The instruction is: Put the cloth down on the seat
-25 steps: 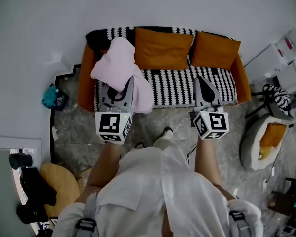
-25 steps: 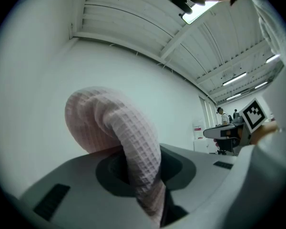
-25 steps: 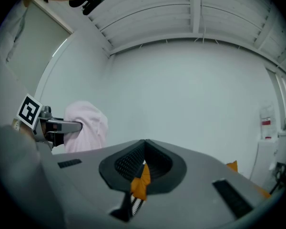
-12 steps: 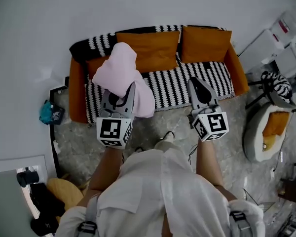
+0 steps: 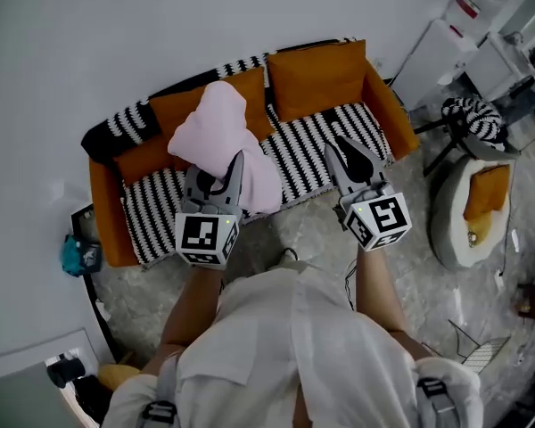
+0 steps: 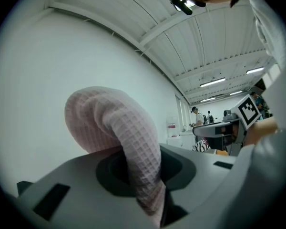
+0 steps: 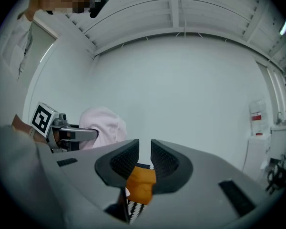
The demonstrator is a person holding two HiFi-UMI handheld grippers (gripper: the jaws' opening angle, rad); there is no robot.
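Note:
A pale pink waffle-weave cloth (image 5: 216, 134) hangs bunched from my left gripper (image 5: 235, 160), which is shut on it above the left half of the sofa seat (image 5: 316, 145). In the left gripper view the cloth (image 6: 126, 137) arches up out of the jaws and blocks the seat. The sofa is orange with a black-and-white striped cover and two orange cushions (image 5: 316, 78). My right gripper (image 5: 337, 143) hovers over the seat's front edge; its jaws are opening with nothing between them. Through that gap in the right gripper view (image 7: 144, 151), an orange cushion (image 7: 141, 185) shows beyond.
A white round bed with an orange pad (image 5: 471, 226) lies on the floor to the right. White cabinets (image 5: 464, 34) and a striped bundle on a stand (image 5: 473, 114) are at the upper right. A teal object (image 5: 76, 255) sits left of the sofa. A wall runs behind.
The sofa has swung to a slant in the head view as the person turned. Both grippers keep their places in the view, the left still carrying the cloth.

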